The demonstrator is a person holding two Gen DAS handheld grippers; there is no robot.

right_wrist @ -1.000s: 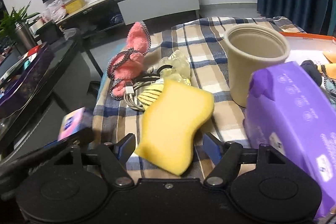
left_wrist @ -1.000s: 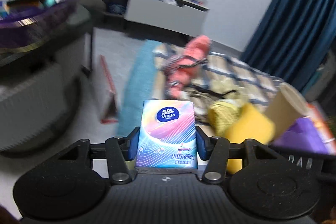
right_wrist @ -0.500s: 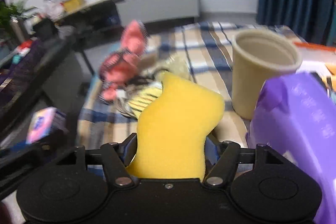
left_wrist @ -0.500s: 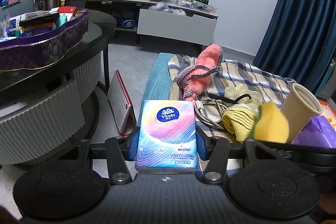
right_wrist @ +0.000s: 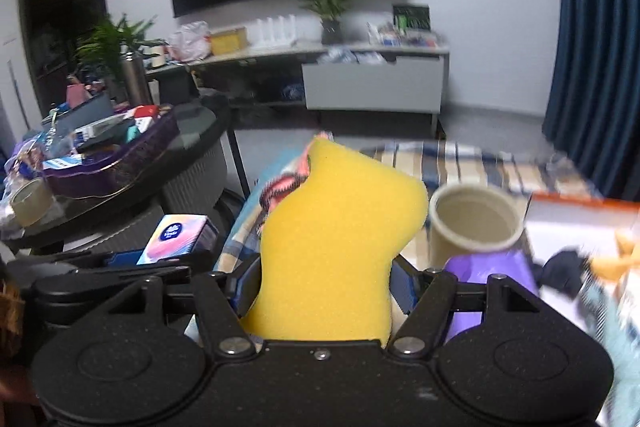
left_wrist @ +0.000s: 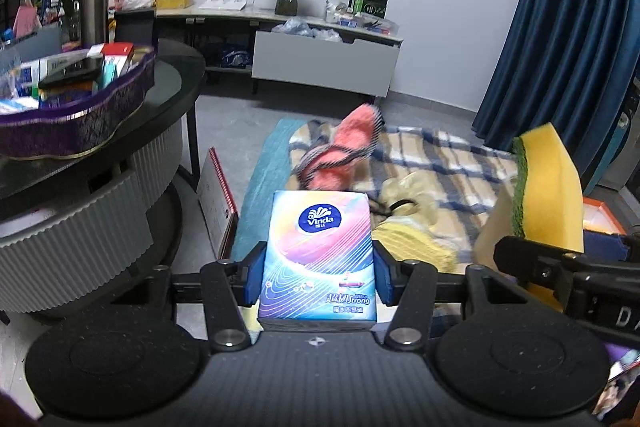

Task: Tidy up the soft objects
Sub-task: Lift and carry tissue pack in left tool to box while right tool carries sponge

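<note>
Between the blue pads of the left tool [left_wrist: 316, 269], held firmly: a tissue pack [left_wrist: 318, 259]. Between the pads of the right tool [right_wrist: 324, 285], gripped upright: a yellow sponge [right_wrist: 340, 235]. Just ahead of the right tool, a beige cup [right_wrist: 474, 227]; further ahead, a pink plush toy [left_wrist: 348, 151] lying on a plaid blanket [left_wrist: 452, 159].

glossy printed plastic wraps the tissue pack [left_wrist: 318, 255]; the yellow sponge [right_wrist: 332, 247] is matt, porous foam; the checked blanket [left_wrist: 448, 163] is soft woven cloth; the round table [left_wrist: 176, 75] top shines.
</note>
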